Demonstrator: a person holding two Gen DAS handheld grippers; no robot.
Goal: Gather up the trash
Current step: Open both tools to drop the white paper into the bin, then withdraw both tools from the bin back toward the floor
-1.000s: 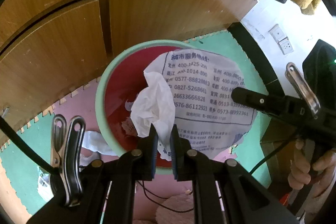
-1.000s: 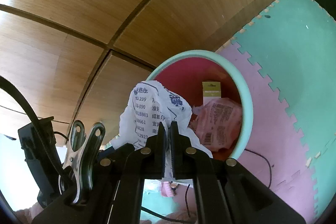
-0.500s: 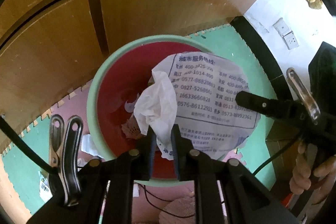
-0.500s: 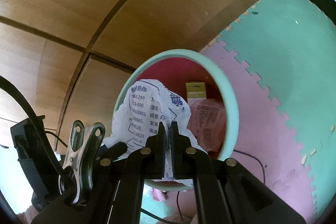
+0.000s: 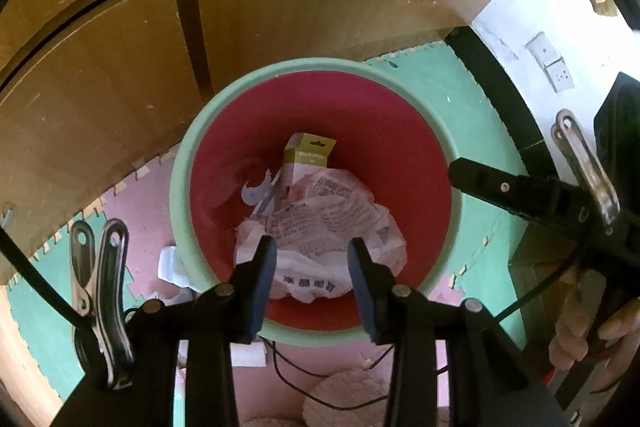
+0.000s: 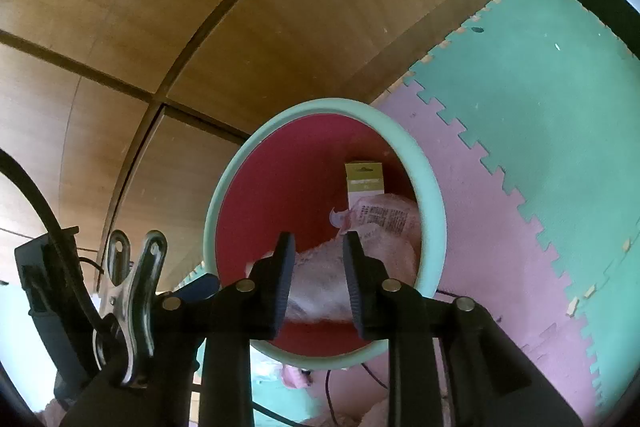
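Left wrist view looked down into the trash bin (image 5: 178, 187), where the crumpled printed paper (image 5: 332, 223) lay inside on other litter beside a small green box (image 5: 308, 155). Both the left gripper (image 5: 312, 259) and the right gripper (image 6: 318, 255) had just been opening; their jaws stood apart above the bin, nothing pinched between them.
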